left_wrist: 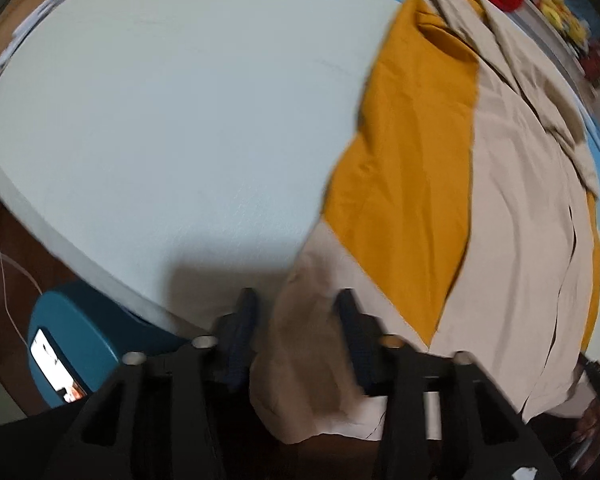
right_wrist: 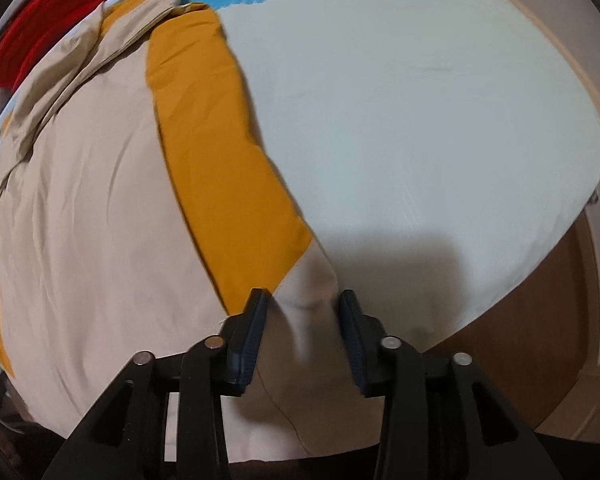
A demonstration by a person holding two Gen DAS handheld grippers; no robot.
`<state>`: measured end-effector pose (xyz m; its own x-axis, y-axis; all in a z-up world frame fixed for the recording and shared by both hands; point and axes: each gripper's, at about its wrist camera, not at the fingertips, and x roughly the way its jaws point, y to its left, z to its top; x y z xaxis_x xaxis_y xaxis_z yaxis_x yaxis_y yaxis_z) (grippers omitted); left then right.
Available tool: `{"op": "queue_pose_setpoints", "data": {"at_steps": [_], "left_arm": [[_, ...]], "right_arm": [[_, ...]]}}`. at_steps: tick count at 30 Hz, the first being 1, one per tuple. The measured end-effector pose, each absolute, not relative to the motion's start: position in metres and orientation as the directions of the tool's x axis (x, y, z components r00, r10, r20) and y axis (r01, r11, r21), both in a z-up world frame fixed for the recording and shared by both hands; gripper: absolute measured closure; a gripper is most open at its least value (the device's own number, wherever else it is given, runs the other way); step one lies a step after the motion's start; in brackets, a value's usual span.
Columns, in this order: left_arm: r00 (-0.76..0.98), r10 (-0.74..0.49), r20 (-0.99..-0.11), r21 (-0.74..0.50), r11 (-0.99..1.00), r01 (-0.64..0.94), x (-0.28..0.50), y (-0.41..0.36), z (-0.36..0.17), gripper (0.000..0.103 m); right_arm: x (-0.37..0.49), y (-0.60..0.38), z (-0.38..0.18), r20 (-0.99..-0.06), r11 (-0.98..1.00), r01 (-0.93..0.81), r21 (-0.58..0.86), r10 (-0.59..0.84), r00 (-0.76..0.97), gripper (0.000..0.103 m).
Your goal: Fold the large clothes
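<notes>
A large beige garment [left_wrist: 512, 216] with mustard-orange panels [right_wrist: 216, 152] lies spread, slightly creased, across the pale sheet.

Both wrist cameras look forward along their fingers, close and low over the near edge of the bed [left_wrist: 160, 100]. The left view faces rightward across the beige-and-mustard garment [left_wrist: 516, 216]; the right view faces leftward. They share the garment, pale sheet [right_wrist: 400, 100] and red bundle [right_wrist: 56, 4].

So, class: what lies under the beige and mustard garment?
The beige and mustard garment lies spread on a pale sheet with blue print at its far edge. Whatever is under the garment's middle is covered and cannot be seen.
</notes>
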<state>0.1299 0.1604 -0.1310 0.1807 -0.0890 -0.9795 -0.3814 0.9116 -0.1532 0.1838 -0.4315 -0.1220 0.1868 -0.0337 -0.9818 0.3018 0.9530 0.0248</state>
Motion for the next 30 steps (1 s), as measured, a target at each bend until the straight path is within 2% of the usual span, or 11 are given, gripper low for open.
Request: {"op": "queue_pose_setpoints", "data": {"at_steps": [1,3,6,9,13,15,18,19,21,26,30], "left_arm": [[0.176,-0.087,-0.981,-0.146,0.921,-0.360,0.130,0.157,-0.131,0.100],[0.193,-0.068,-0.979,-0.131,0.931,-0.340,0.128,0.156,-0.125,0.101],[0.250,-0.092,-0.964,-0.179,0.918,-0.353,0.123,0.161,-0.110,0.101],[0.237,-0.104,-0.966,-0.191,0.904,-0.383,0.120,0.167,-0.114,0.095],[0.159,-0.110,-0.981,-0.164,0.907,-0.389,0.125,0.160,-0.135,0.085],[0.153,-0.093,-0.984,-0.145,0.917,-0.372,0.126,0.154,-0.136,0.083],[0.152,-0.063,-0.986,-0.110,0.937,-0.331,0.126,0.147,-0.135,0.084],[0.155,-0.053,-0.987,-0.100,0.945,-0.312,0.126,0.145,-0.134,0.100],[0.177,-0.044,-0.983,-0.095,0.952,-0.292,0.130,0.139,-0.129,0.102],[0.188,-0.055,-0.981,-0.110,0.948,-0.297,0.126,0.142,-0.126,0.099],[0.149,-0.065,-0.987,-0.110,0.942,-0.316,0.126,0.145,-0.135,0.094]], "right_arm": [[0.184,-0.429,-0.121,-0.981,0.957,0.289,0.030,-0.027,0.190,0.097],[0.181,-0.424,-0.115,-0.977,0.964,0.265,0.034,-0.025,0.213,0.099],[0.175,-0.425,-0.099,-0.962,0.961,0.271,0.052,-0.025,0.270,0.099],[0.171,-0.429,-0.093,-0.957,0.955,0.285,0.086,0.000,0.290,0.098],[0.176,-0.432,-0.113,-0.981,0.956,0.291,0.040,-0.018,0.192,0.085],[0.182,-0.425,-0.120,-0.986,0.958,0.285,0.020,-0.029,0.166,0.080],[0.185,-0.416,-0.120,-0.985,0.969,0.247,-0.023,-0.064,0.160,0.079],[0.185,-0.414,-0.119,-0.984,0.971,0.235,-0.035,-0.074,0.162,0.084],[0.185,-0.413,-0.115,-0.981,0.973,0.229,-0.016,-0.060,0.183,0.100],[0.184,-0.420,-0.097,-0.968,0.967,0.254,0.032,-0.033,0.248,0.100],[0.176,-0.430,-0.111,-0.984,0.960,0.279,0.025,-0.025,0.176,0.089]]}}
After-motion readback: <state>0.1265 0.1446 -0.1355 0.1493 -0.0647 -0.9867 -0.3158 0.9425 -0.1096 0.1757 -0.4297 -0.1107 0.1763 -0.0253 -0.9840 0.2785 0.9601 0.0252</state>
